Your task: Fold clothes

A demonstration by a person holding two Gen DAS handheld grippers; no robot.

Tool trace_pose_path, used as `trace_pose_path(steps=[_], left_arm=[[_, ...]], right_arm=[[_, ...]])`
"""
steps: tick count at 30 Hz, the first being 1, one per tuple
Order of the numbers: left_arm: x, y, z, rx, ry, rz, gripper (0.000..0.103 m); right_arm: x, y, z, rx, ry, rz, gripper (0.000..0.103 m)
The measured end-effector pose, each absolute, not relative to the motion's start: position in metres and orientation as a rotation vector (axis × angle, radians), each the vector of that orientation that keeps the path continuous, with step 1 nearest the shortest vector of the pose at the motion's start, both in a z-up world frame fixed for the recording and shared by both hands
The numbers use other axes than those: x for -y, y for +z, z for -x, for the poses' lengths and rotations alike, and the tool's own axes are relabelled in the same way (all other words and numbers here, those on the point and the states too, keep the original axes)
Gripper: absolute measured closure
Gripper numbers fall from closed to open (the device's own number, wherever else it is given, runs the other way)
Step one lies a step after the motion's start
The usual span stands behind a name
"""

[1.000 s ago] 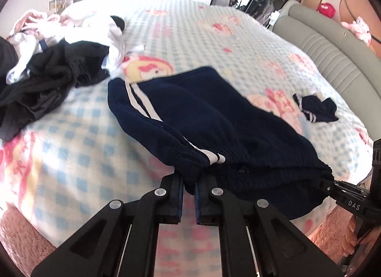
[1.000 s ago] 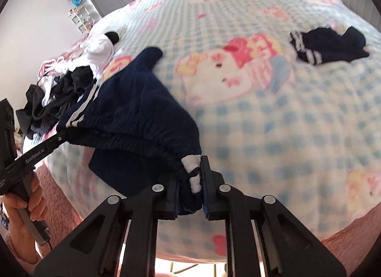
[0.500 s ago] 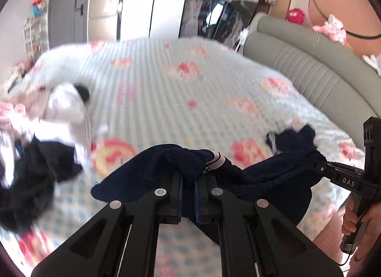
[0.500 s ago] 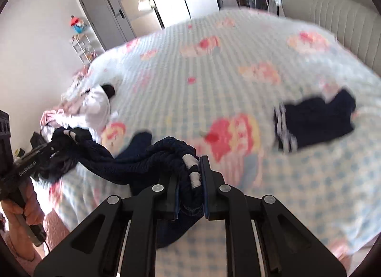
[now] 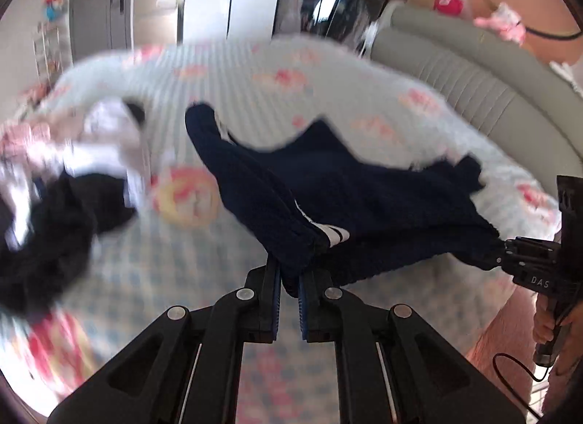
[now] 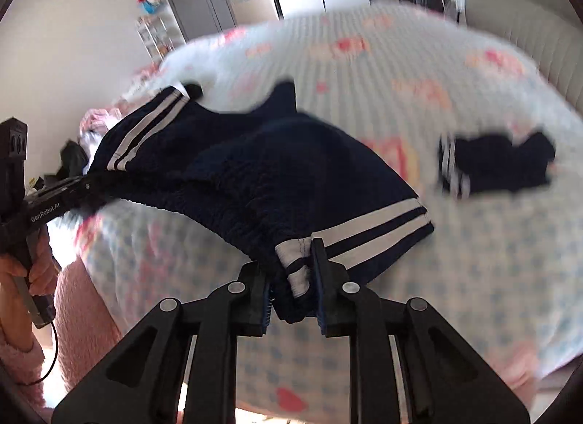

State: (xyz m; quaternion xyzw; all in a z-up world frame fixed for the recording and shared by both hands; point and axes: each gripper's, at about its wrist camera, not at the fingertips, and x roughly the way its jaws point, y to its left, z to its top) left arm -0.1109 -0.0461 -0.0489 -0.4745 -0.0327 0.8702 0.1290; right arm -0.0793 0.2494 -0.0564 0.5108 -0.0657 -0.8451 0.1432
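Shorts stretched above bed, no fold yet prob.; left gripper pinches waistband; right gripper, jaws just easing apart, w/ corner between.

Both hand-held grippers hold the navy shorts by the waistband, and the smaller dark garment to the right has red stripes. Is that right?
Not quite. The smaller dark garment has white stripes, not red, as the right wrist view shows. The rest stands: the left hand-held gripper and right hand-held gripper both hold the navy shorts by the waistband.

Shorts over the bed (laundry pile lies left).
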Motion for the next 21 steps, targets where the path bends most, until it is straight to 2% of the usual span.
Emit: trace_pose_path(steps=[2,3,5,9,11,15,18,21], left_arm=[[0.054,-0.106,0.099,0.188,2.428,1.585,0.09],[0.06,-0.118,0.091,0.263,2.405,1.604,0.09],[0.075,-0.123,0.074,0.414,2.391,1.563,0.078],[0.104,-0.117,0.069,0.671,2.359,1.463,0.066],[0.115,-0.118,0.073,0.771,2.327,1.44,0.064],[0.114,-0.125,0.084,0.871,2.254,1.44,0.057],[0.125,-0.115,0.079,1.072,2.157,1.274,0.057],[0.13,-0.109,0.074,1.093,2.183,1.229,0.048]], right_arm=[[-0.252,-0.106,0.065,0.235,-2.356,-1.646,0.08],[-0.254,-0.116,0.056,0.256,-2.345,-1.672,0.076],[-0.261,-0.114,0.042,0.32,-2.351,-1.628,0.071],[-0.281,-0.084,0.03,0.456,-2.429,-1.5,0.059],[-0.29,-0.076,0.031,0.526,-2.467,-1.445,0.059],[-0.299,-0.093,0.043,0.686,-2.421,-1.527,0.057],[-0.295,-0.105,0.043,0.727,-2.358,-1.592,0.056],[-0.295,-0.106,0.035,0.737,-2.358,-1.578,0.056]])
